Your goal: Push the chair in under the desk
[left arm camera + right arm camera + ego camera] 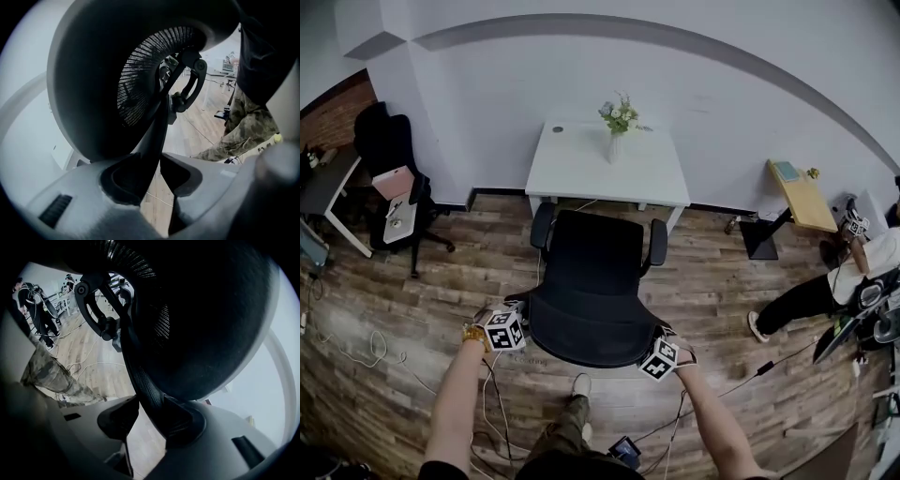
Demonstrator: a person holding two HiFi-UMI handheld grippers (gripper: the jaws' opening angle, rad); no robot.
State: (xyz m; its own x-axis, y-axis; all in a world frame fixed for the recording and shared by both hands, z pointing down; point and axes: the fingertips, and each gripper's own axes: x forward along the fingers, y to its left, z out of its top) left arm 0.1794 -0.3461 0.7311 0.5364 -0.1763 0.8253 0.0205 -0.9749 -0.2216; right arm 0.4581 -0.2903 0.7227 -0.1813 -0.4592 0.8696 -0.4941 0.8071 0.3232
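Head view: the chair stands just before the desk, not yet under. Left claw and right claw each clamp its back rim. Uneven pushing could swivel it, driving an armrest into the desk.

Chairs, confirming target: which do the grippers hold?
The chair facing the white desk: left gripper and right gripper clamp its backrest; the other chair stands far left.

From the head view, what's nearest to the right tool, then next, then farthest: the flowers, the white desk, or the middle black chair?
1. Black chair, in the middle, gripped by the right tool.
2. White desk, beyond the chair.
3. Flowers, toward the desk's back edge.
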